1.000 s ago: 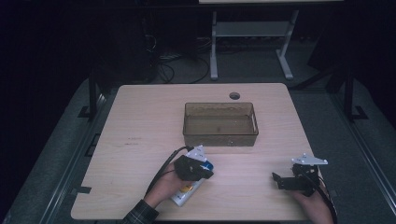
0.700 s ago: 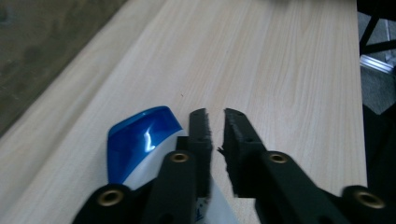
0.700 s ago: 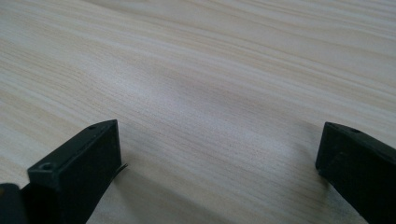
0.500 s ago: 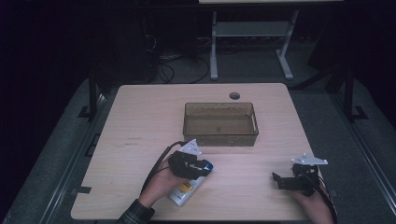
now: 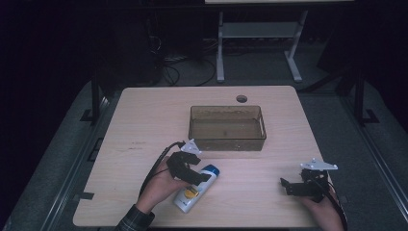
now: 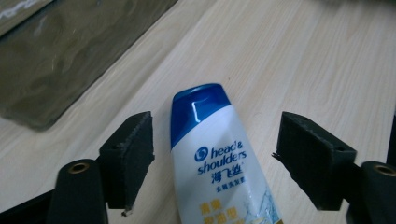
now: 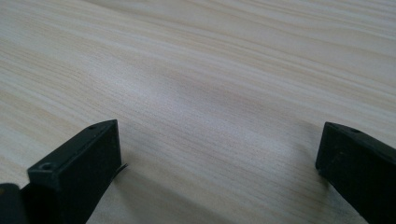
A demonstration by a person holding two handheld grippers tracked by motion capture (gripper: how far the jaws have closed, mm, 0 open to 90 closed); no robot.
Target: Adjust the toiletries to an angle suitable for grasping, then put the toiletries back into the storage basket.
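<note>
My table (image 5: 144, 120) is pale wood with fine straight grain. The shampoo bottle (image 6: 219, 158) is white with a glossy blue cap, blue lettering and a bit of yellow lower on the label. The bin (image 5: 227, 143) is see-through smoky brown. Both my grippers have black jaws, and my sleeve (image 5: 134, 223) is dark plaid.

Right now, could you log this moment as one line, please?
left gripper: open, straddling shampoo bottle | right gripper: open, idle
</note>
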